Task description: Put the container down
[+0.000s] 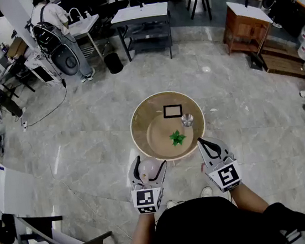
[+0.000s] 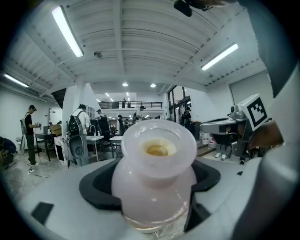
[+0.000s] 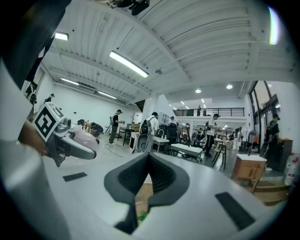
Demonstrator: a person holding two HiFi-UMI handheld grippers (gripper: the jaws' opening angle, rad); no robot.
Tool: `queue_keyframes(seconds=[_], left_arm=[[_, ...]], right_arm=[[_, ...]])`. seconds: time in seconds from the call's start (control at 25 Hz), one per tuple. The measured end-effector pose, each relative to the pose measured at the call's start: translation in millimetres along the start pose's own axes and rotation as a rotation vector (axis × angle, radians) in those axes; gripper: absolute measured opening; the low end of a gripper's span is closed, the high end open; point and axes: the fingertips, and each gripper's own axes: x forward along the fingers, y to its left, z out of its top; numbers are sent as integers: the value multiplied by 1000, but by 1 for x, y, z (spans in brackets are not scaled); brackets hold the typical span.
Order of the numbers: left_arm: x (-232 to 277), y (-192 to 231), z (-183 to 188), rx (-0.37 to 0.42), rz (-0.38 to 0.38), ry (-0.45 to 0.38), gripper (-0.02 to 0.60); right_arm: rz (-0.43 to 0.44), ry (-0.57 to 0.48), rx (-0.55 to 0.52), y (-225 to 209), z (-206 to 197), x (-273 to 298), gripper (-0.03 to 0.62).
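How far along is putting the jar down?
Done: the pale container is up, gripped in the left claw. In hand: it hangs near the round table's edge. Left: setting it down and letting go. The right claw is shut and empty.

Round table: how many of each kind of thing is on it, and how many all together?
Black frame: 1
Clear glass: 1
Green leafy sprig: 1
Round tray: 1
Total: 4
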Motion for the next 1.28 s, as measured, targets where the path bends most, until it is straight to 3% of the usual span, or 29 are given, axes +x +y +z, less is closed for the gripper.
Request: queue_keyframes(seconds=[0.48, 0.96, 1.28], left_arm=[[-8, 16, -7, -16, -7, -6, 410], [-27, 57, -16, -26, -37, -10, 410], [-1, 79, -23, -39, -22, 19, 410]], right_arm=[[15, -2, -30, 18, 2, 13, -3], [-54, -38, -1, 44, 4, 33, -2], [-53, -26, 12, 32, -5, 67, -2]])
